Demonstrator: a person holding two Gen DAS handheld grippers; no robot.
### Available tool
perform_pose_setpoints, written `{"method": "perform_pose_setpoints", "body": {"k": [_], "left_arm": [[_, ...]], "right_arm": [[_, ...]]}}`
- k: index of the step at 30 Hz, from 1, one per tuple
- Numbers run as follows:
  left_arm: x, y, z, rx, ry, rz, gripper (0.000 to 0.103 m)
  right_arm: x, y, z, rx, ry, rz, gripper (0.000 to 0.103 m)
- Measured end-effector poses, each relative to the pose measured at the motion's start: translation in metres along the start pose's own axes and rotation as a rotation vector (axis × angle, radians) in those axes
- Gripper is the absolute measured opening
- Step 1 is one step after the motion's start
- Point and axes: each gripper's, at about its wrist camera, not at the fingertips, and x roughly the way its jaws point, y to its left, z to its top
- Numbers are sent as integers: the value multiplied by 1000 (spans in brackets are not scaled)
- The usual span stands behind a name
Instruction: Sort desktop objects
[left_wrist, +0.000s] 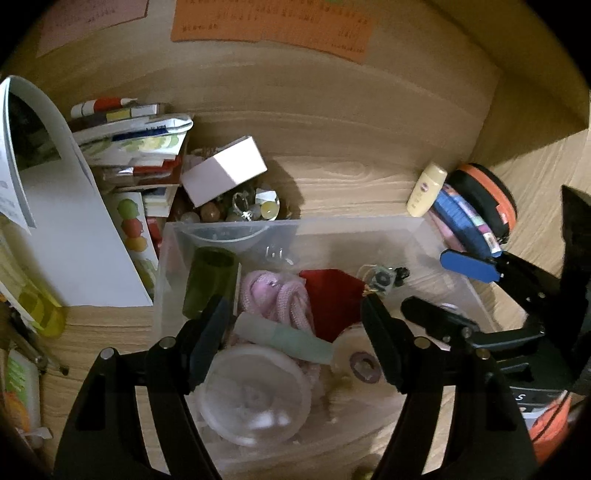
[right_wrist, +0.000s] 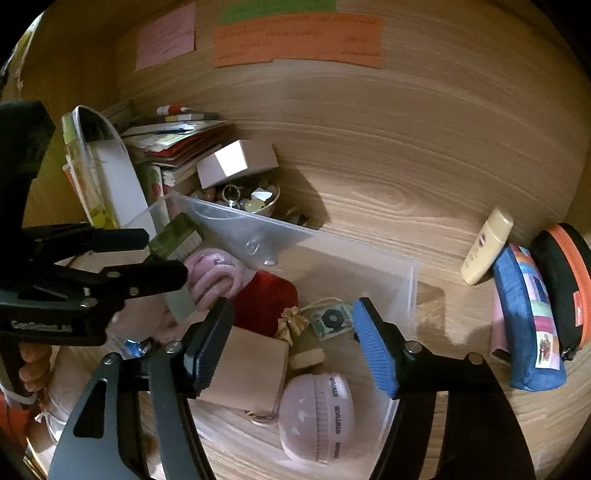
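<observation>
A clear plastic bin (left_wrist: 369, 229) (right_wrist: 402, 280) sits on the wooden desk. It holds a green bottle (left_wrist: 210, 280), pink rope (left_wrist: 284, 299), a red pouch (left_wrist: 332, 299) (right_wrist: 266, 299), a pale green tube (left_wrist: 291, 339), a round clear lid (left_wrist: 255, 395), a pink round case (right_wrist: 317, 413) and a wooden block (right_wrist: 251, 369). My left gripper (left_wrist: 295, 332) is open above the bin, over the tube. My right gripper (right_wrist: 291, 347) is open above the bin's right part; it also shows in the left wrist view (left_wrist: 443, 284).
A stack of books and papers (left_wrist: 129, 147) and a white box (left_wrist: 225, 170) over a bowl of trinkets (left_wrist: 240, 210) stand behind the bin. A cream bottle (right_wrist: 487, 247), a blue pencil case (right_wrist: 528, 317) and a black-orange case (right_wrist: 565, 284) lie at the right.
</observation>
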Motion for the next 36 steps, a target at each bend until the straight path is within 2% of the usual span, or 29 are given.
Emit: {"method": "perform_pose_setpoints", "body": {"k": [3,7,15,16,18,21,25,30,36], "left_arm": [[-8,2,2,-17,-7,-25,80],[-20,-1,3,-12,-23,-15,81],[-44,1,-4,-21,-44,9,83],[-48,2,-5,-24,-46,10,84],[-54,4,-9,-33,-50,9,94],[-64,6,-17,-40,-59,11,94],[-81,5,-29,-41,-85,47,94],[-105,2,-47,-47,-148,118,97],[-118,-1,-62,-63,-180,163,99]], "right_arm": [[-5,-3,1,7,-9,-6,78],[-15,-2,4,5,-19,-2,85],[-43,7,4,-22,-70,-22,88],[-46,8,3,-23,-72,-19,88],[-52,11,0,-24,-77,-18,88],[-62,13,-5,-24,-85,-27,90],[-75,17,-15,-22,-100,-33,92],[-92,22,-30,-5,-125,-42,101],[-105,28,-43,21,-147,-43,101]]}}
